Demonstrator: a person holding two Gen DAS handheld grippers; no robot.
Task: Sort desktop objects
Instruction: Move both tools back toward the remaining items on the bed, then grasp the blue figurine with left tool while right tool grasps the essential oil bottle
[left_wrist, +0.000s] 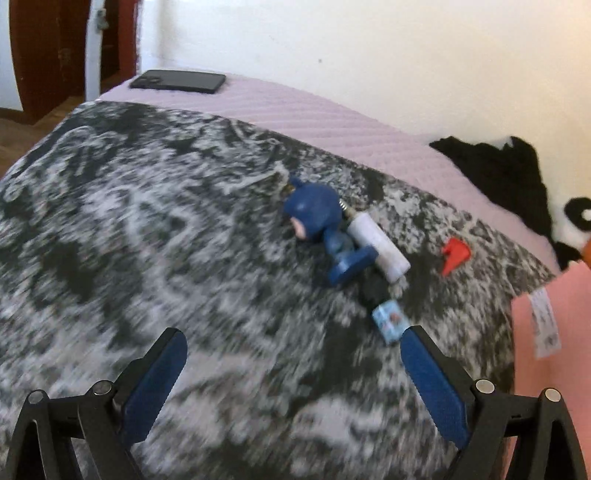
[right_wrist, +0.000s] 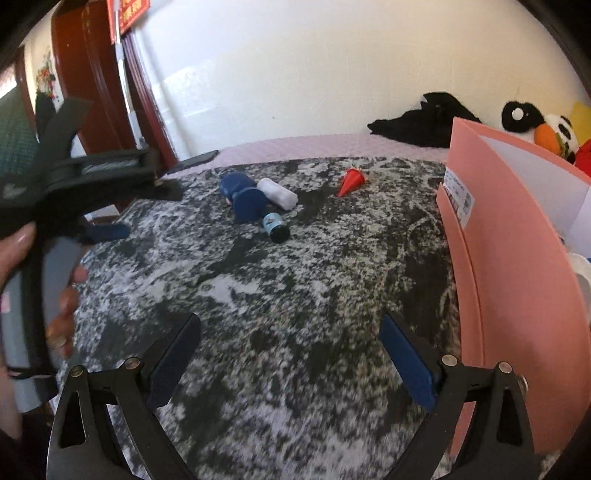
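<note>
A blue toy figure (left_wrist: 321, 229) lies on the black-and-white patterned mat (left_wrist: 147, 221), touching a white cylinder (left_wrist: 376, 245). A small bottle with a light blue label (left_wrist: 388, 321) lies just in front of them. A red cone-shaped piece (left_wrist: 455, 254) lies to the right. My left gripper (left_wrist: 291, 336) is open and empty, its right pad (left_wrist: 432, 376) close to the small bottle. In the right wrist view the figure (right_wrist: 242, 197), cylinder (right_wrist: 277, 194), bottle (right_wrist: 276, 226) and red cone (right_wrist: 351, 181) lie far ahead. My right gripper (right_wrist: 290, 325) is open and empty above the mat (right_wrist: 295, 295).
A pink box (right_wrist: 517, 280) stands at the mat's right edge (left_wrist: 554, 350). A black phone (left_wrist: 178, 81) lies on the pink cover at the back left. Black cloth (right_wrist: 421, 120) and plush toys (right_wrist: 543, 125) lie at the back right. The left hand-held gripper (right_wrist: 66, 177) shows at left.
</note>
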